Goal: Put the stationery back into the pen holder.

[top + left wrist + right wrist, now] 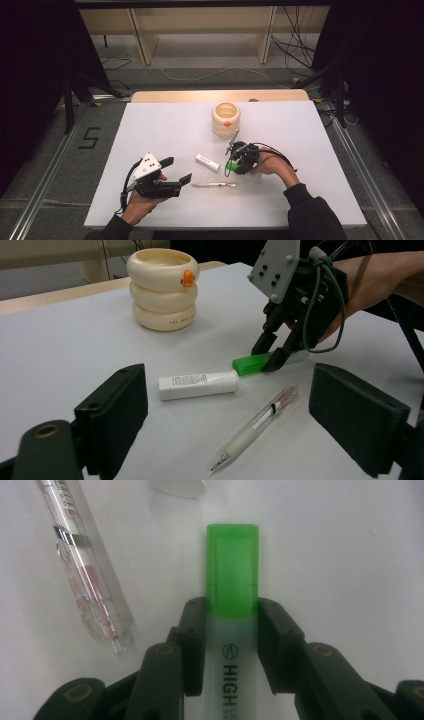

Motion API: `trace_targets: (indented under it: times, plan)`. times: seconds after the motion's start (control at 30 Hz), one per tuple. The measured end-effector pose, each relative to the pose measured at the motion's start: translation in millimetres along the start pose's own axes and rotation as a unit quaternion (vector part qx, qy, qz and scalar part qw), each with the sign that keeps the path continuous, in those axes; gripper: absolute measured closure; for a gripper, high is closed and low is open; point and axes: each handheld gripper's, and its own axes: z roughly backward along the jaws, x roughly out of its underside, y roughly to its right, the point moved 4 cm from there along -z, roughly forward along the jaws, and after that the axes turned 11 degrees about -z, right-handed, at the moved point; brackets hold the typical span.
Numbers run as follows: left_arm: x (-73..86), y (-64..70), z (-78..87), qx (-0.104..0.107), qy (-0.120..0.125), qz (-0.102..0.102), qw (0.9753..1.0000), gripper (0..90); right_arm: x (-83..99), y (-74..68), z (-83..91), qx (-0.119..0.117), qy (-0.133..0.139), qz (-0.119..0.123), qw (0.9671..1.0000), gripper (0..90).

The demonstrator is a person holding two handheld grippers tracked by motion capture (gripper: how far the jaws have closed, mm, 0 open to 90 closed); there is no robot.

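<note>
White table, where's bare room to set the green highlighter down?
Bare: the far-left stretch of the white table beside the cream ring holder, and the right edge. Crowded: the middle, with white tube, pen, highlighter and right gripper.

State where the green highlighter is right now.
In the right gripper view, the green highlighter lies on the white table between the right gripper jaws, beside the clear pen.

Lab: floor rails [47, 170], loose cables [295, 45], dark curtains [385, 75]

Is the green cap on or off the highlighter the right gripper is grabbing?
On. The green cap sits seated on the highlighter end, flush with its pale barrel, just ahead of the right gripper's fingers.
</note>
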Motion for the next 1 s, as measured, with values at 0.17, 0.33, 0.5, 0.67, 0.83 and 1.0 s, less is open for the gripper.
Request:
trace_targets:
  times: [0.17, 0.33, 0.5, 0.67, 0.83, 1.0]
  plan:
    - [0.4, -1.4, 0.3, -0.001, 0.0, -0.001, 1.0, 15.3, 1.0, 0.6, 3.4, -0.021, 0.01, -0.008, 0.9997, 67.2]
    - [0.5, -0.3, -0.1, 0.0, 0.0, 0.0, 1.0, 15.3, 3.3, 9.5, 19.9, -0.042, 0.063, -0.047, 0.9961, 67.3]
    - [0.9, -1.3, -0.1, -0.001, -0.001, 0.0, 1.0, 15.3, 8.4, 22.6, 34.5, -0.068, 0.136, -0.085, 0.9847, 67.3]
    - [0.8, -0.6, -0.8, 0.0, -0.003, 0.0, 1.0, 15.3, 10.8, 31.5, 43.4, -0.102, 0.199, -0.113, 0.9681, 67.3]
    - [1.0, -1.4, -0.5, -0.002, -0.002, 0.0, 1.0, 15.4, 10.6, 35.0, 53.2, -0.119, 0.249, -0.137, 0.9515, 67.3]
    - [0.7, -1.2, -0.4, -0.002, -0.001, 0.0, 1.0, 15.4, 8.1, 37.5, 59.1, -0.11, 0.288, -0.153, 0.9389, 67.3]
